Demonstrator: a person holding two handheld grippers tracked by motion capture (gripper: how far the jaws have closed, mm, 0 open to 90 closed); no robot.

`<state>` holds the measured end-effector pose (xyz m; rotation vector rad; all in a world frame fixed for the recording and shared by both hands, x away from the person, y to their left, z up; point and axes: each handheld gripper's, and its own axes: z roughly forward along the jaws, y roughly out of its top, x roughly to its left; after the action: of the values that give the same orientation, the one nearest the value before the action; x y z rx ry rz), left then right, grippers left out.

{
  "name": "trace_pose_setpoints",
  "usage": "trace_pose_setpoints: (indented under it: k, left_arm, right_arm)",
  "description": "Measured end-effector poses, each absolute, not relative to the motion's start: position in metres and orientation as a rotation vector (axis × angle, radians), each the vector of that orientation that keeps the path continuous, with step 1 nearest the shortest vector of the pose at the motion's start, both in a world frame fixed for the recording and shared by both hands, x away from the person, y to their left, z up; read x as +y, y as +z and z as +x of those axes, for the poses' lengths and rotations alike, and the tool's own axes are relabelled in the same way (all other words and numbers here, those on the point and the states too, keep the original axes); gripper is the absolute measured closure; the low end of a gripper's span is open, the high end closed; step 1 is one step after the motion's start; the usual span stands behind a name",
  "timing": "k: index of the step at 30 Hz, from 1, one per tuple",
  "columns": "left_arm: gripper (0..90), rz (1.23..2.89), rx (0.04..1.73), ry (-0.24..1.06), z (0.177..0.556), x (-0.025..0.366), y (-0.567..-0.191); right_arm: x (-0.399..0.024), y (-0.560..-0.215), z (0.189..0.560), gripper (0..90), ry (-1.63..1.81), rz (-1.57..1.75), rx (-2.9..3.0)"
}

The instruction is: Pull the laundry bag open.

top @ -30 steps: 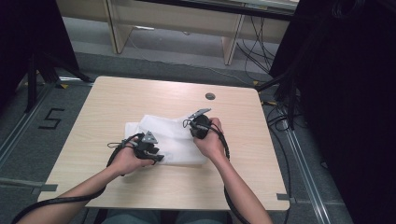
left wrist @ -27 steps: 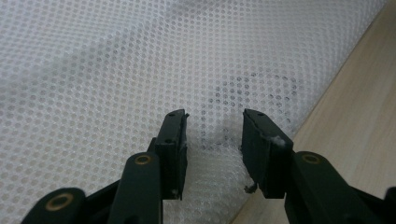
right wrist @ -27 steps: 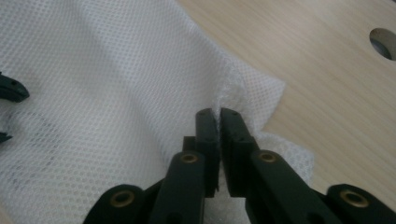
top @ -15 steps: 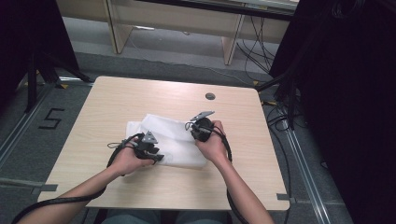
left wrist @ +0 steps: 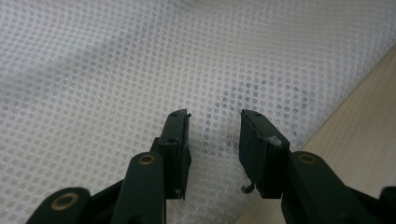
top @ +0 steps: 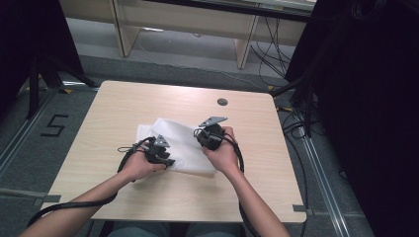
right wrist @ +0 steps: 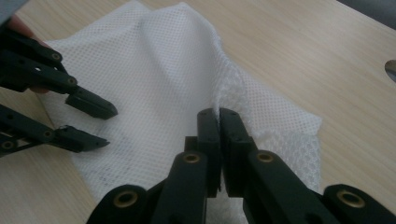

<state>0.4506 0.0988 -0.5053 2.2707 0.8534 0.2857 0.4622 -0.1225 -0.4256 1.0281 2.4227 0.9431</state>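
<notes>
White mesh cloth (top: 180,145) spread flat on the wooden table (top: 123,106), near its middle and toward the near edge, between the two hands. Right gripper (right wrist: 219,113) clamped tight on a raised fold of the cloth, jaws pressed together with mesh pinched between them. Left gripper (left wrist: 214,128) set partly open over the cloth's near edge, jaws apart with mesh lying under the gap, nothing gripped; seen from the right gripper view too, parted above the cloth (right wrist: 100,123).

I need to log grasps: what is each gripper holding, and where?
The right gripper pinches a raised fold of the white mesh cloth; the left gripper stands open over it, holding nothing.
</notes>
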Motion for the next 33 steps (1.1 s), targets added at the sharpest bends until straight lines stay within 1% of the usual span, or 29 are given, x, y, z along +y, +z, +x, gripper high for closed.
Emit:
trace_pose_setpoints:
  k: [5,6,7,10,13,14,16,17,18,19,20,24,26,27,28,30,31,33]
  left_arm:
    - [61.7,2.265,0.887,0.281,0.454,0.097,-0.505]
    - [61.1,2.268,0.888,0.277,0.454,0.097,-0.504]
    - [58.7,2.253,0.891,0.269,0.454,0.099,-0.502]
    - [58.3,2.258,0.881,0.270,0.451,0.104,-0.497]
    - [64.3,2.246,0.858,0.264,0.444,0.111,-0.489]
    - [70.2,2.255,0.844,0.255,0.438,0.112,-0.488]
    - [76.2,2.262,0.831,0.234,0.435,0.112,-0.489]
    - [76.2,2.279,0.821,0.216,0.432,0.110,-0.490]
    - [79.2,2.308,0.781,0.210,0.431,0.109,-0.490]
    - [81.3,2.308,0.791,0.199,0.429,0.106,-0.491]
    - [83.3,2.359,0.755,0.187,0.430,0.103,-0.490]
    - [85.3,2.394,0.746,0.198,0.435,0.097,-0.491]
    - [85.6,2.387,0.764,0.201,0.437,0.095,-0.494]
    - [85.7,2.394,0.769,0.206,0.437,0.093,-0.495]
    - [85.8,2.341,0.816,0.212,0.436,0.089,-0.498]
    - [85.9,2.394,0.781,0.212,0.439,0.090,-0.497]
    - [85.5,2.326,0.833,0.221,0.439,0.085,-0.500]
    - [84.7,2.328,0.834,0.230,0.440,0.084,-0.500]
  right_arm:
    - [-0.119,-0.422,0.457,88.8,0.964,0.999,2.434]
    - [-0.118,-0.422,0.455,88.8,0.967,1.009,2.427]
    - [-0.117,-0.422,0.454,88.7,0.965,0.995,2.425]
    - [-0.116,-0.425,0.455,88.7,0.986,0.994,2.397]
    - [-0.118,-0.427,0.457,88.7,0.969,1.004,2.414]
    - [-0.119,-0.428,0.458,88.7,0.969,1.003,2.409]
    - [-0.118,-0.428,0.458,88.7,0.974,1.012,2.408]
    - [-0.119,-0.427,0.459,88.6,0.958,1.004,2.418]
    - [-0.118,-0.427,0.459,88.7,0.958,1.020,2.416]
    - [-0.118,-0.427,0.460,88.6,0.956,1.017,2.413]
    - [-0.118,-0.425,0.460,88.6,0.955,1.007,2.416]
    - [-0.116,-0.423,0.458,88.6,0.968,1.015,2.418]
    - [-0.117,-0.420,0.458,88.6,0.974,0.968,2.433]
    - [-0.116,-0.419,0.456,88.6,0.986,0.996,2.424]
    - [-0.117,-0.418,0.456,88.6,0.992,0.978,2.425]
    - [-0.118,-0.415,0.454,88.6,1.015,0.995,2.424]
    - [-0.118,-0.413,0.452,88.6,1.029,0.989,2.416]
    - [-0.117,-0.412,0.450,88.7,1.043,0.997,2.408]
